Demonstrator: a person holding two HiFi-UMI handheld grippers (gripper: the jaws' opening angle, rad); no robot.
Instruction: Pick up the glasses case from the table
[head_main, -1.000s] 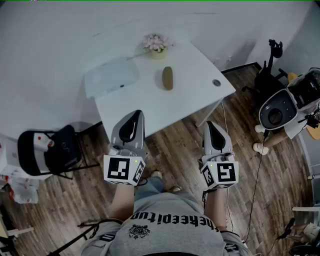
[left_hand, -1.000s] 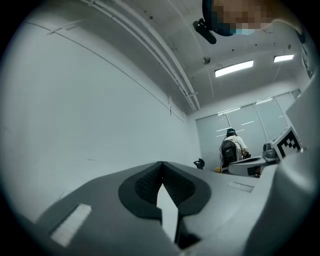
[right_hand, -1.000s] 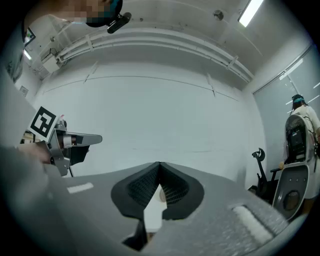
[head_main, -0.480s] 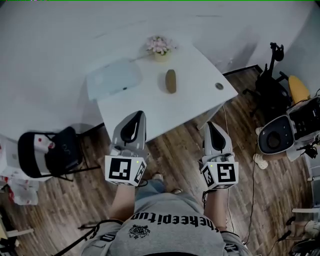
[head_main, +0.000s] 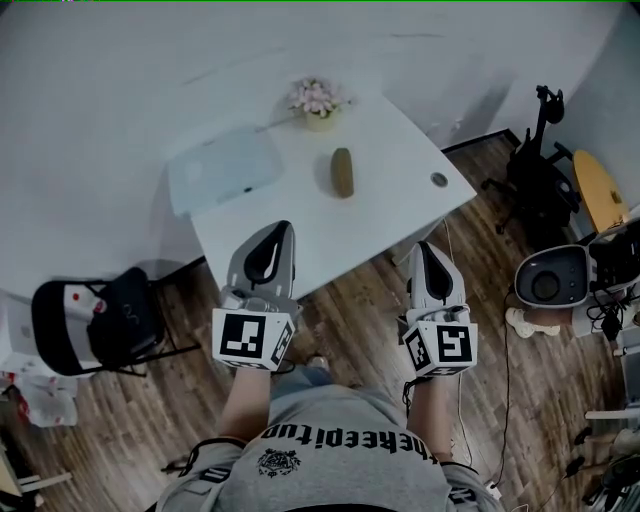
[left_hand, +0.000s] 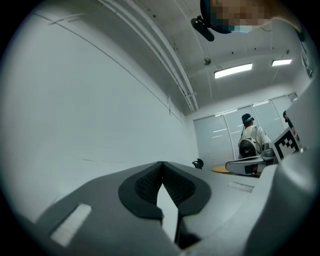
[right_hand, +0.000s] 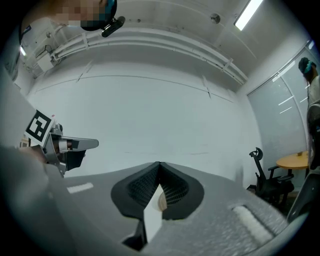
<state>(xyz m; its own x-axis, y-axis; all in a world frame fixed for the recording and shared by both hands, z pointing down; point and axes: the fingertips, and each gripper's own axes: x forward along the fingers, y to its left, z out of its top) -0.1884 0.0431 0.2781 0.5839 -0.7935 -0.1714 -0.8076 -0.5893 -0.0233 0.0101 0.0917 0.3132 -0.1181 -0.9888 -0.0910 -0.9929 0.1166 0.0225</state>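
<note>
Fingers of left gripper (head_main: 277, 231) and right gripper (head_main: 428, 249) are pressed together, empty; one pair should open wide before reaching the glasses case (head_main: 342, 172) on the desk (head_main: 392, 200).

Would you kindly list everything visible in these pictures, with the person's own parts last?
table: one, white, centre, against the wall
glasses case: one, brown, mid-table
flower pot: one, pink blooms, table's far edge
flat pad: one, pale blue, table's far left corner
round insert: one, grey, near table's right edge
chair: one, black, floor at left
office chair: one, black, floor at right
round table: one, yellow, far right
left tongs: one, grey, shut, empty, by table's near edge
right tongs: one, grey, shut, empty, above the floor
</note>
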